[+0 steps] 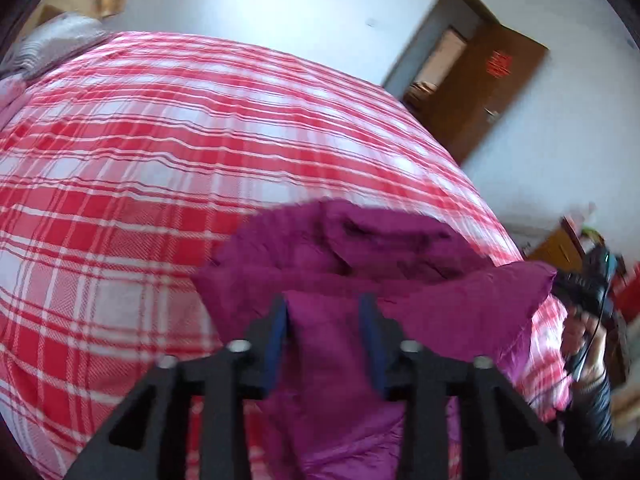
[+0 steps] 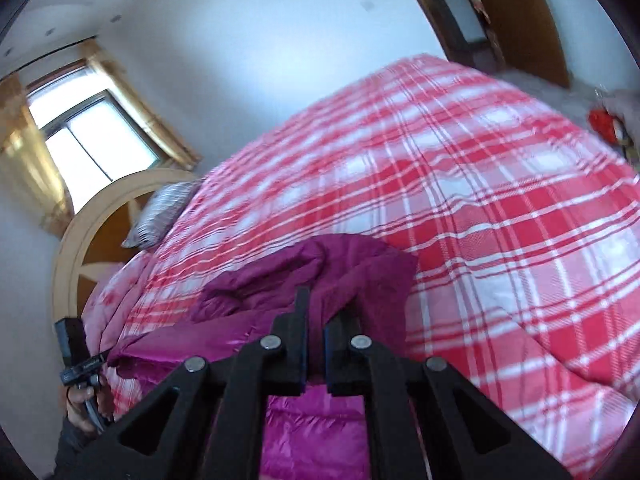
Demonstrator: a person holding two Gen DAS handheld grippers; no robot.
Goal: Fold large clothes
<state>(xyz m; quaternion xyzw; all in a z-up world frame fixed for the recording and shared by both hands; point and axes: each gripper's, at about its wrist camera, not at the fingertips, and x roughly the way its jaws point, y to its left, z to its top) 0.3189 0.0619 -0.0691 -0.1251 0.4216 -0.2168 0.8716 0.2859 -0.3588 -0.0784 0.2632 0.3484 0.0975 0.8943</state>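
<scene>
Glossy magenta jacket, woven plaid bedcover

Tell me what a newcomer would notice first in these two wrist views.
The red and white plaid bedspread fills most of both views. A magenta padded jacket lies bunched at its near edge, right in front of both grippers. The right gripper is shut on the jacket's fabric, while the left gripper stands open with fabric between its fingers.

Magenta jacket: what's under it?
Under the magenta jacket lies the red-and-white plaid bedcover, showing on all sides. The patch directly beneath is covered; whether anything else lies there can't be seen.
</scene>
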